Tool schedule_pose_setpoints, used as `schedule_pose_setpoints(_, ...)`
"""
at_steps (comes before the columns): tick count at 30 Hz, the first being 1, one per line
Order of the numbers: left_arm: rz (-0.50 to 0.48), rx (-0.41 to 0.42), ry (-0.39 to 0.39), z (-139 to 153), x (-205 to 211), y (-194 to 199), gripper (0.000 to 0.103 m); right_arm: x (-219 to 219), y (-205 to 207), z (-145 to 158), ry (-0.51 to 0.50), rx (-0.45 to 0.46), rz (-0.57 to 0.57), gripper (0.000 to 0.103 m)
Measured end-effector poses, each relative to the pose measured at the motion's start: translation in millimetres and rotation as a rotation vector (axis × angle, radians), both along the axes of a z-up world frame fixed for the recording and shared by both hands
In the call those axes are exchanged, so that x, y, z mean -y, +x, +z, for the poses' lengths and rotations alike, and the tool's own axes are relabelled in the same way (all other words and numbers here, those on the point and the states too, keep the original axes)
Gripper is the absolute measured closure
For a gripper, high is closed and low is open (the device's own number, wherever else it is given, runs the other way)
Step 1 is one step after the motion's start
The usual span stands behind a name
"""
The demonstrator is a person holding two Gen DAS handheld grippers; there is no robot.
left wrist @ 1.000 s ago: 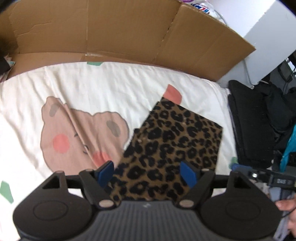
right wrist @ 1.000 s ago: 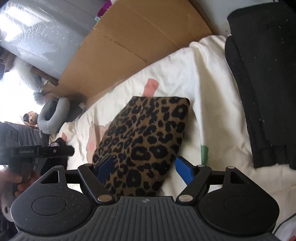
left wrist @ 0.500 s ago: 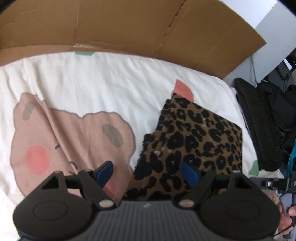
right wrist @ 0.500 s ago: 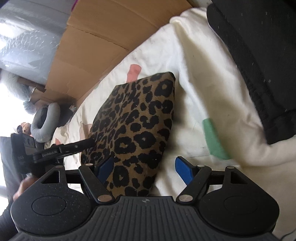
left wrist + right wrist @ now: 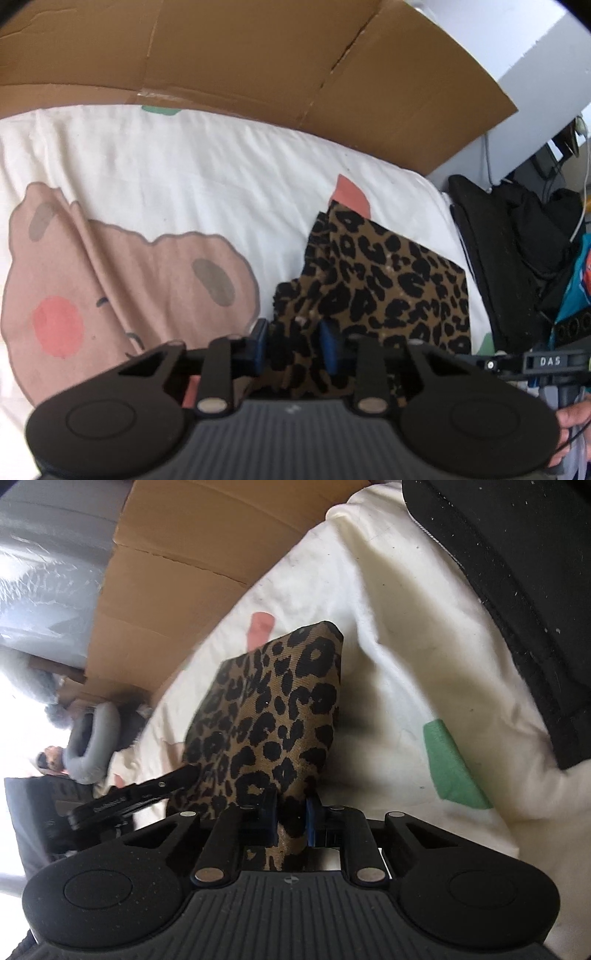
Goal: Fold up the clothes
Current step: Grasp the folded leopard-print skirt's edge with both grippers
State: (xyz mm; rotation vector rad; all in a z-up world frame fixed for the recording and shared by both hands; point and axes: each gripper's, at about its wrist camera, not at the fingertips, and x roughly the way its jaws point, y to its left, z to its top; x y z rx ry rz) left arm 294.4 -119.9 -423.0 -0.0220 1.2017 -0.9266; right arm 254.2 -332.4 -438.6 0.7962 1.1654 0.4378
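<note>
A folded leopard-print garment (image 5: 391,280) lies on the cream bed sheet (image 5: 184,177) near its right edge. In the left wrist view my left gripper (image 5: 293,345) has its jaws closing on the garment's near left corner, and the cloth bunches between the blue pads (image 5: 258,341). From the right wrist view the garment (image 5: 280,716) rises towards the camera. My right gripper (image 5: 291,818) is also closing, with the near right corner pinched between its pads. The left gripper's black finger (image 5: 147,792) touches the cloth at the left.
A brown cardboard wall (image 5: 258,55) stands along the far side of the bed. Black clothes (image 5: 509,258) are piled off the right edge. The sheet carries a pink bear print (image 5: 110,280). A grey neck pillow (image 5: 92,742) lies far left.
Both grippers came down onto the garment's near edge. Their jaws went from wide apart to closed on the cloth, which now bunches up at each grip.
</note>
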Motion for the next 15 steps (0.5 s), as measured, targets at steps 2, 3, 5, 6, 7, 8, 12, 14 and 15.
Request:
schedule_pose_setpoints(2, 0.003, -0.013, 0.001, -1, 3, 4, 0.045, 2, 0, -5, 0.012, -0.019, -0.015, 0.068)
schedule_pose_setpoints(3, 0.001, -0.019, -0.003, -2, 5, 6, 0.038, 3, 0, -8, 0.028, -0.028, -0.024, 0.059)
schedule_pose_setpoints(5, -0.017, -0.037, -0.015, -5, 11, 8, 0.036, 1, -2, -13, 0.059, -0.037, -0.027, 0.058)
schedule_pose_setpoints(6, -0.034, -0.057, -0.016, -8, 14, 10, 0.036, 0, -2, -15, 0.069, -0.043, -0.024, 0.057)
schedule_pose_setpoints(7, -0.046, -0.073, -0.016, -11, 18, 11, 0.036, -3, -3, -18, 0.078, -0.048, -0.02, 0.057)
schedule_pose_setpoints(8, -0.055, -0.083, -0.013, -14, 20, 12, 0.036, -5, -3, -20, 0.086, -0.052, -0.017, 0.057)
schedule_pose_setpoints(12, -0.063, -0.129, -0.035, -21, 24, 16, 0.036, -10, -3, -30, 0.128, -0.056, -0.035, 0.058)
schedule_pose_setpoints(14, -0.063, -0.15, -0.054, -22, 24, 17, 0.043, -12, -1, -34, 0.147, -0.058, -0.047, 0.059)
schedule_pose_setpoints(15, -0.07, -0.141, -0.049, -22, 26, 17, 0.048, -13, 1, -34, 0.15, -0.058, -0.047, 0.062)
